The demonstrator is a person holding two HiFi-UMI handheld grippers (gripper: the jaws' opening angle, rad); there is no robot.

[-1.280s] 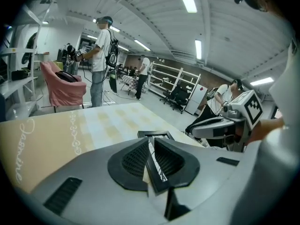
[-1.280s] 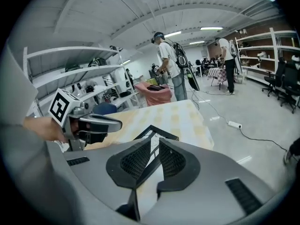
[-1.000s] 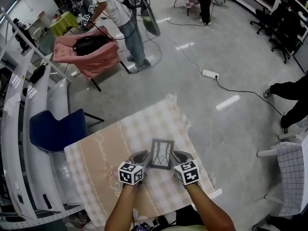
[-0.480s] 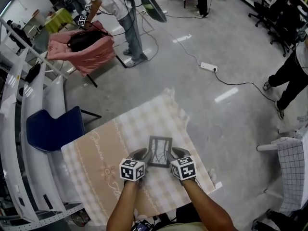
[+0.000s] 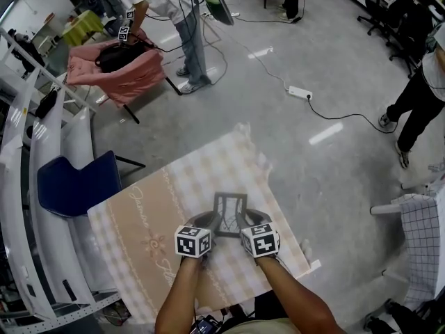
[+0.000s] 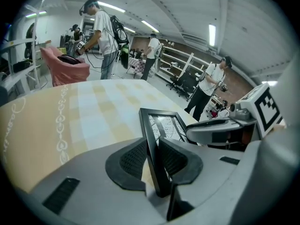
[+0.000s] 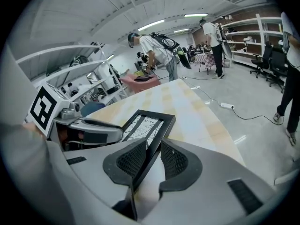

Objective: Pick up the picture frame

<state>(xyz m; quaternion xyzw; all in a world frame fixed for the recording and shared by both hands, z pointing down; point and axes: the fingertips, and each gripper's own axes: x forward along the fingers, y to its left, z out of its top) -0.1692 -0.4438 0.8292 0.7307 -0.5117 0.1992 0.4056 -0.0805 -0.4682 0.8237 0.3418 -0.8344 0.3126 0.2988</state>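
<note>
Black picture frame point(image 5: 230, 213) sits between your two grippers, over the near-right part of the table, above the checked beige tablecloth point(image 5: 153, 211).

Left gripper point(image 5: 210, 221): clenched on the frame's left rail. In the left gripper view the rail runs edge-on between the ribbed pads point(image 6: 133, 159), with both pads against it.

Right gripper point(image 5: 246, 219): clenched on the frame's right rail. In the right gripper view it's the same picture: the rail is pinched between the two pads point(image 7: 176, 161), and the frame extends away from you past the jaws.

Frame details: face up, a white print with dark branching lines, long side running near to far. It's tilted a bit in both gripper views. You can't tell from any view whether its underside touches the cloth or is just clear of it.

The marker cubes on both grippers face the head camera, and your forearms come in from the near edge.

Surroundings:
- blue chair point(image 5: 73, 185) just left of the table
- pink-draped chair point(image 5: 122, 75) far left with a dark bag on it, and a person point(image 5: 170, 12) standing beside it
- white power strip point(image 5: 300, 92) on the grey floor, far right, with its cable trailing right
</note>
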